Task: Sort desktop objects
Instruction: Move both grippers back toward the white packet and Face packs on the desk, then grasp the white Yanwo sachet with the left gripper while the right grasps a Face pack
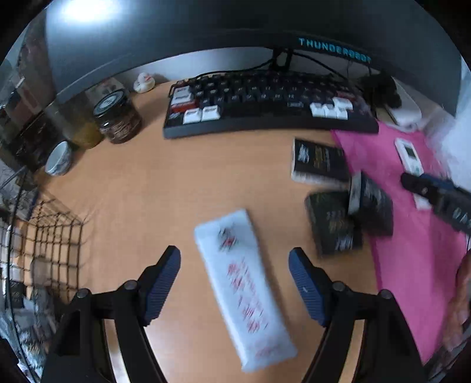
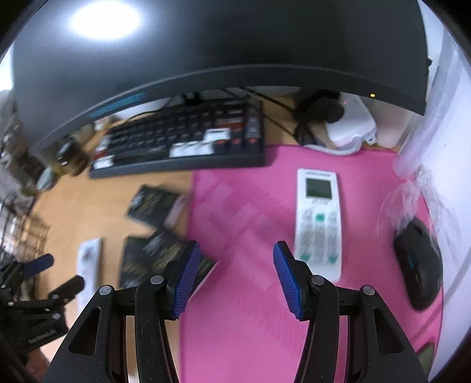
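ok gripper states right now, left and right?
Left gripper: open, empty, straddling the white packet.
Right gripper: open, empty, above the pink mat.

Wooden bench point(image 1: 164, 182) carrying desktop clutter
Lying on it: a keyboard point(image 1: 265, 103), pink mat point(image 2: 250, 206), white packet point(image 1: 241, 282), dark booklets point(image 1: 319, 162), and jars point(image 1: 117, 117).

Wooden desk point(image 1: 141, 188) beneath dark monitor point(image 1: 206, 26), lamp glare point(image 2: 104, 19).
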